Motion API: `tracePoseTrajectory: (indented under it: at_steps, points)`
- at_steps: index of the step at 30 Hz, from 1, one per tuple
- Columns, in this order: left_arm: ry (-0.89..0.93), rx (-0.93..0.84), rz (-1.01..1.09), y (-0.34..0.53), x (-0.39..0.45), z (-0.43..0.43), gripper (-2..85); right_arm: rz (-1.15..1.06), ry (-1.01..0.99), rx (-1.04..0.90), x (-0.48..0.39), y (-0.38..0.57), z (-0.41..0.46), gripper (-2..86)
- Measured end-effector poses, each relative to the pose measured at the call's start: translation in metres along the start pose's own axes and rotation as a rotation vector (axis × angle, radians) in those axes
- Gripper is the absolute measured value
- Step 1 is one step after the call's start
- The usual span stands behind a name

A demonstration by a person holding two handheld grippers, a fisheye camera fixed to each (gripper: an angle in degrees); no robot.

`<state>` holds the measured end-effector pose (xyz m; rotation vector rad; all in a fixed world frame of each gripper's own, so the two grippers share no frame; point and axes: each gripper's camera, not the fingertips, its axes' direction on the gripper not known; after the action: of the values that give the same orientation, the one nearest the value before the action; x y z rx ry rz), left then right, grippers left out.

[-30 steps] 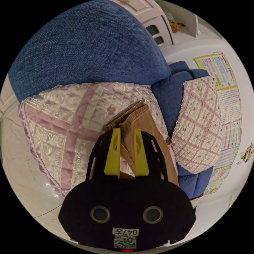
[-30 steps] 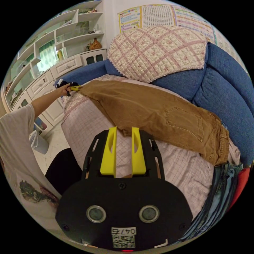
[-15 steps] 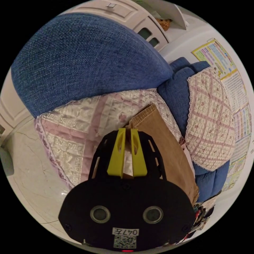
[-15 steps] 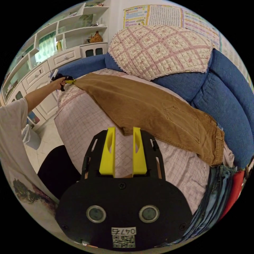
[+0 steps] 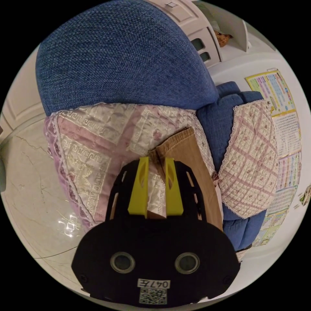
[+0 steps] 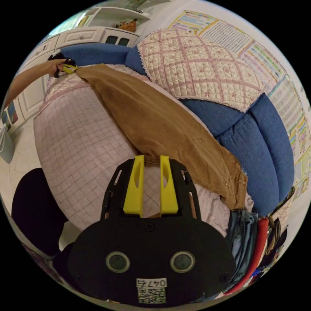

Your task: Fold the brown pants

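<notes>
both grippers sit at the edges of the pants, one at each end. the left gripper (image 5: 156,158) has its yellow jaws a little apart, tips at the corner of the hem; cover shows between them lower down, and i cannot tell whether they pinch the cloth. the right gripper (image 6: 151,157) has its jaws narrowly parted, tips touching the near edge by the crotch, not clearly clamped on it.

the pants (image 6: 155,120) lie stretched long across the sofa seat, already doubled leg on leg, back pocket up, hem far off toward the left gripper (image 6: 69,68) and waistband near the seat's other end. holding at hem and crotch probably serves to keep the length taut and flat so the next fold, likely hem to waist, lands square.

under them is a pink checked cover (image 6: 77,152); a quilted throw (image 6: 201,64) drapes the blue backrest (image 6: 259,155) behind. a blue armrest (image 5: 123,58) rises past the hem. a stack of folded clothes (image 6: 249,236) sits just beyond the waistband, and posters (image 6: 285,100) hang on the wall.
</notes>
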<state>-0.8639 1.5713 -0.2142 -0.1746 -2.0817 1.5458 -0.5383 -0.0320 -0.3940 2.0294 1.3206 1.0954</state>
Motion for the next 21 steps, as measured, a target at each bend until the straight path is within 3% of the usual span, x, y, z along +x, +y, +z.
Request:
tracePoseTrajectory:
  at_steps: [12,21]
  points:
    - [0.175,-0.020,-0.062,0.020,-0.035,-0.072,9.4,-0.066,0.047,-0.026,-0.002,-0.059,-0.079,0.3]
    - [0.202,-0.009,-0.033,0.062,-0.030,-0.121,10.7,-0.080,0.019,-0.010,0.020,-0.090,-0.122,0.1]
